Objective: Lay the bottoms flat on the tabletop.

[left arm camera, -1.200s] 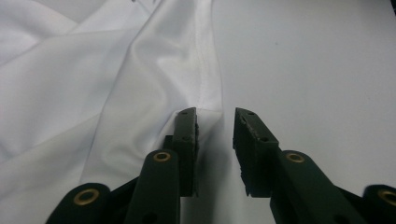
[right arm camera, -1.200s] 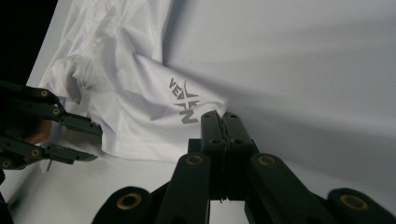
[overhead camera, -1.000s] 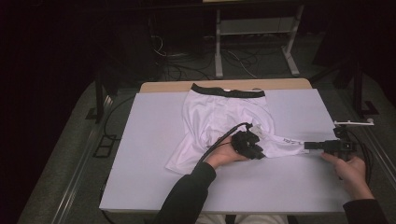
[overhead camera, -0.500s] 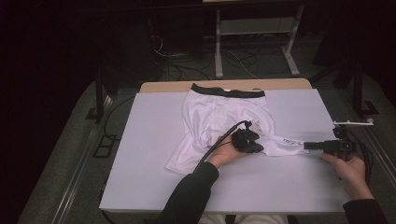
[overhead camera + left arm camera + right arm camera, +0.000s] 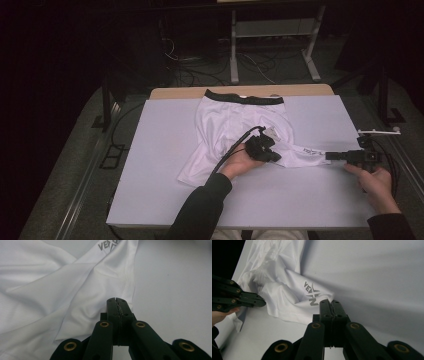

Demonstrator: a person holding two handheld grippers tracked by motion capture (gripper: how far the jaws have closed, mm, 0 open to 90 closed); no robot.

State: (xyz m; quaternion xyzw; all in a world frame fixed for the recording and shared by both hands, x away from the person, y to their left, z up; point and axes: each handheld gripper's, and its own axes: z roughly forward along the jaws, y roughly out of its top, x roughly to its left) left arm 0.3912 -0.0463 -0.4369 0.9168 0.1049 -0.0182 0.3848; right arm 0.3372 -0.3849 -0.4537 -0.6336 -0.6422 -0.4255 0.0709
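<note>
1. A pair of white, thin sport shorts with a black waistband (image 5: 235,127) lies flat on the pale grey table (image 5: 150,175), with the waistband at the far edge of the table.
2. One leg of the shorts is pulled out to the right; it carries a small grey printed logo (image 5: 311,293).
3. The left hand-held gripper (image 5: 264,149) rests on the shorts near the middle of the table. In the left gripper view its two black jaws have just been closing and now stand pressed together, at the hem (image 5: 128,285) of the white cloth. I cannot tell if they really pinch the hem between them.
4. The right hand-held gripper (image 5: 334,156) lies low at the right side of the table, at the tip of the pulled-out leg. Its jaws are completely closed; the cloth edge with the logo meets their tips, but a real hold on it cannot be seen.
5. The two hand-held grippers are well apart.
</note>
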